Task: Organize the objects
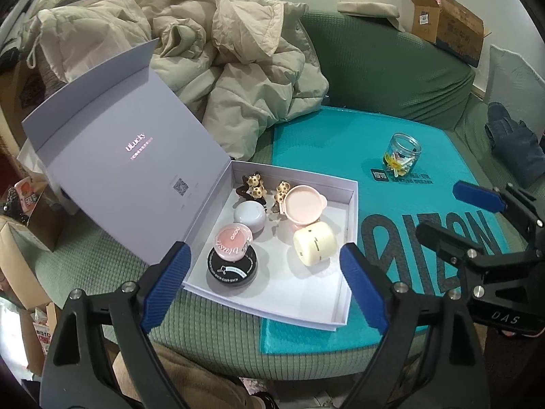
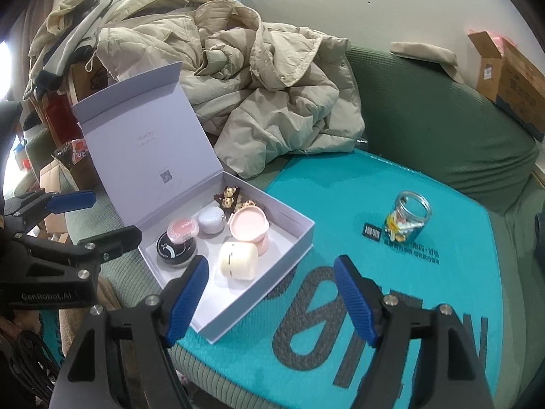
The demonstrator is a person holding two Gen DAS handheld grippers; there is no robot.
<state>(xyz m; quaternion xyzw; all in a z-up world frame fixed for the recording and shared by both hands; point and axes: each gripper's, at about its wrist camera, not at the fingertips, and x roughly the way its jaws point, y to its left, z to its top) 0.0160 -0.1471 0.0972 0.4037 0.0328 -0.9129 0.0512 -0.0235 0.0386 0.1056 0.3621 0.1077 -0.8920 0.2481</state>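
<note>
The white box (image 1: pixel 345 225) is set on the near left part of the green sofa seat (image 1: pixel 102 255), its lid (image 1: pixel 129 156) propped upright on the far left side so that the tray is reachable from above and from the near edge. Inside it the small items are gathered toward the left and far side: a black round tin (image 1: pixel 232 269) with a pink blush compact (image 1: pixel 233 240) resting on top of it, a pale grey jar (image 1: pixel 249 216) just beyond, a pink lidded pot (image 1: pixel 304 204) to the right, a cream jar (image 1: pixel 315 243) tipped on its side in front of that pot, and small spotted figurines (image 1: pixel 255 185) in the far corner. The near right part of the tray is bare, which suggests room is kept for more.

The glass jar (image 2: pixel 410 216) of small colourful pieces is left standing upright on the teal mat (image 2: pixel 460 289), well apart from the box to its right; it is judged the one item not yet stowed.

The left gripper (image 1: pixel 264 284) is held spread above the near edge of the box, with nothing between its blue pads. The right gripper (image 2: pixel 270 294) is likewise spread and empty, poised over the mat between the box and the glass jar.
</note>
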